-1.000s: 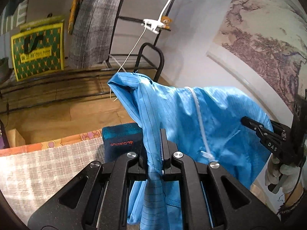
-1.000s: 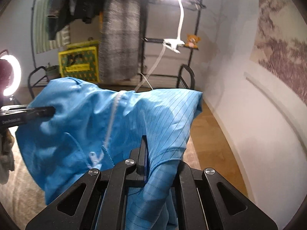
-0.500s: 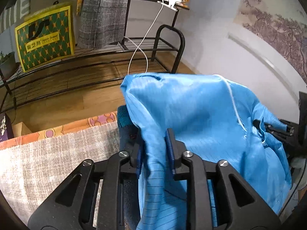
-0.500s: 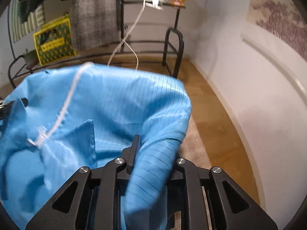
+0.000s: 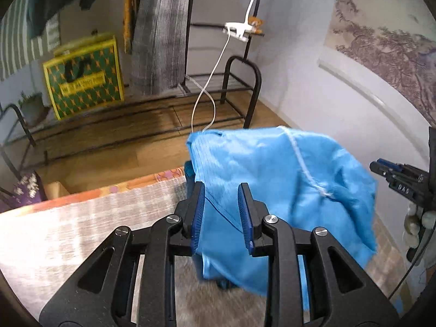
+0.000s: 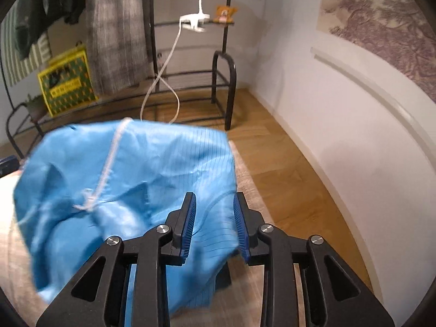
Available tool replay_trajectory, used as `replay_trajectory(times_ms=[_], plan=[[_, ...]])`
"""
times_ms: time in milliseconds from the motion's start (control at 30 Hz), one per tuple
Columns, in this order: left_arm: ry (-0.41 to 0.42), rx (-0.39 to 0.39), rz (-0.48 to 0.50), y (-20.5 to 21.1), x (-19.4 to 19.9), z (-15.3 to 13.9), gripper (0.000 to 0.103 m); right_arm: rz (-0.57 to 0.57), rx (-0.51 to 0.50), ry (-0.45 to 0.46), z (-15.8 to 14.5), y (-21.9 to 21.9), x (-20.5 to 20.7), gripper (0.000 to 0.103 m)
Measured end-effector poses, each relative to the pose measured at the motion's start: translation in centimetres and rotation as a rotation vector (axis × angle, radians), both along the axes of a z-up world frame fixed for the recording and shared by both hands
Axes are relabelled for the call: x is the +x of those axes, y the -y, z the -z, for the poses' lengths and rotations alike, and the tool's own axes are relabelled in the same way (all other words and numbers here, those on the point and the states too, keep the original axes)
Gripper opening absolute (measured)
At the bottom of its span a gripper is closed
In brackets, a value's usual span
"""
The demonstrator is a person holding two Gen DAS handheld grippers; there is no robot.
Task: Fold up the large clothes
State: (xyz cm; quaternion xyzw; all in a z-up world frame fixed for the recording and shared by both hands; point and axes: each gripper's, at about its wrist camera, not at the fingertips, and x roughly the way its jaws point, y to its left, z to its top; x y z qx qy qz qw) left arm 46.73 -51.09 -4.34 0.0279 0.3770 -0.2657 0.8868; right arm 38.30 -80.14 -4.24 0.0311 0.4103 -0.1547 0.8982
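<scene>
a grey woven bench cover (image 5: 68, 234) fills the lower left of the left wrist view. over its right part a bright blue garment (image 5: 272, 179) billows, filling the centre and lower left of the right wrist view (image 6: 122, 179). its white zipper (image 6: 109, 169) runs down its middle. the left gripper (image 5: 219, 215) sits at the bottom centre, jaws just opening, released, blue cloth loose between them. the right gripper (image 6: 214, 223) likewise has jaws just opening, with a fold of cloth lying between them, not pinched.
</scene>
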Motion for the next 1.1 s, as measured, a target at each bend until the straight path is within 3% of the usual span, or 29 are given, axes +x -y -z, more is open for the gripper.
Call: replay_trajectory(times_ms=[433, 633, 933, 1100], plan=[[0.197, -0.020, 0.001, -7.4, -15.6, -15.0, 0.027, -0.083, 0.008, 0.194, -14.2, -5.9, -10.5, 0.027], [0.267, -0.023, 0.003, -11.4, -22.6, -19.1, 0.027, -0.138, 0.009, 0.274, -19.6, -10.2, -16.6, 0.027], [0.339, -0.054, 0.021, -17.9, -32.5, -24.2, 0.027, -0.158, -0.016, 0.331, -24.9, -15.0, -25.2, 0.027], [0.385, -0.072, 0.027, -21.0, -37.5, -27.4, 0.042, -0.170, -0.023, 0.377, -27.6, -16.8, -29.6, 0.027]])
